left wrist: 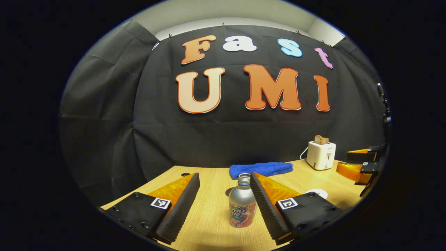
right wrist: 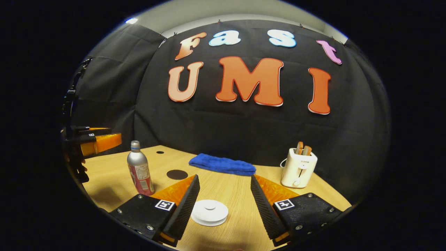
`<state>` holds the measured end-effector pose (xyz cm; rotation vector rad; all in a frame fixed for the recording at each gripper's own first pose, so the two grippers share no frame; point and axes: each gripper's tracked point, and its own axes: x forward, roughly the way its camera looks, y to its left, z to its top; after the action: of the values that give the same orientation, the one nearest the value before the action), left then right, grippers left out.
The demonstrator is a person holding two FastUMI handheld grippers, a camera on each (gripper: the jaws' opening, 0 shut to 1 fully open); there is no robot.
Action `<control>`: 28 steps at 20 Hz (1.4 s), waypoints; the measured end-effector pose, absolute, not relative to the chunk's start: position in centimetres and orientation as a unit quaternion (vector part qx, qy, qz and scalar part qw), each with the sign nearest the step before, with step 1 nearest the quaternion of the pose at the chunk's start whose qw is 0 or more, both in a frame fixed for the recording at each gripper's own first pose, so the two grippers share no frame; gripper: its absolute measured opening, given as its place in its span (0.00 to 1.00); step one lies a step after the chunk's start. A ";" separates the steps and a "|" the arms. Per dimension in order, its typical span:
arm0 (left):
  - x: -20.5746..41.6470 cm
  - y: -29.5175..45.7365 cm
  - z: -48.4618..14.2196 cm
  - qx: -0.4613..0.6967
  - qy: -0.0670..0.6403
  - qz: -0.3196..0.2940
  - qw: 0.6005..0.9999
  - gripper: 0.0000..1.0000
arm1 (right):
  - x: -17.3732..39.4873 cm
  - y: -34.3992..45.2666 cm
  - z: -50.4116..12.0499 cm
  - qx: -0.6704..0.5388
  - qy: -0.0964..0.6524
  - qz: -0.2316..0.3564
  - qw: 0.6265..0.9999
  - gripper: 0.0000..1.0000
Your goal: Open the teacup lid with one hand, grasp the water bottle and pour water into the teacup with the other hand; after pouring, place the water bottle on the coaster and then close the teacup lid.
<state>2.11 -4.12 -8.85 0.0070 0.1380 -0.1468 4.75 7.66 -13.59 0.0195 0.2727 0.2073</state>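
Note:
A silver water bottle with a colourful label stands upright on the table, between the fingers of my open left gripper and close to its right finger, not clamped. A dark round coaster peeks out just behind it. In the right gripper view the white teacup lid rests on its cup, low between the spread fingers of my open right gripper. The bottle stands to the left there, with the coaster beside it. The left gripper shows at the far left.
A blue folded towel lies at the back of the wooden table. A white toaster with bread slices stands at the back right. In the left gripper view the right gripper sits at the right edge.

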 end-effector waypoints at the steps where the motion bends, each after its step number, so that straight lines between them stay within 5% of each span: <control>1: 2.0 -4.2 -9.2 0.005 0.073 -0.075 0.994 0.95 | 4.8 8.1 -14.5 0.011 0.146 0.110 0.983 0.88; 9: 1.5 -4.7 -11.2 0.020 0.088 -0.078 0.993 0.94 | 5.6 10.5 -20.7 0.007 0.209 0.138 0.968 0.81; 12: 1.4 -4.6 -11.5 0.027 0.091 -0.077 0.993 0.95 | 5.8 10.9 -22.4 0.011 0.229 0.140 0.963 0.64; 21: 1.3 -4.2 -12.3 0.027 0.101 -0.072 0.992 0.96 | 6.5 11.7 -23.4 0.026 0.239 0.150 0.959 0.47; 25: 1.3 -4.1 -12.7 0.021 0.104 -0.072 0.992 0.96 | 6.8 11.4 -23.4 0.026 0.237 0.144 0.961 0.24; 28: 1.4 -3.9 -13.1 0.021 0.108 -0.068 0.992 0.96 | 6.9 11.5 -23.4 0.038 0.235 0.145 0.960 0.25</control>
<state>1.36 -3.86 -13.11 0.0417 0.2163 -0.1363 6.89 11.52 -23.43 0.0767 0.4769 0.2937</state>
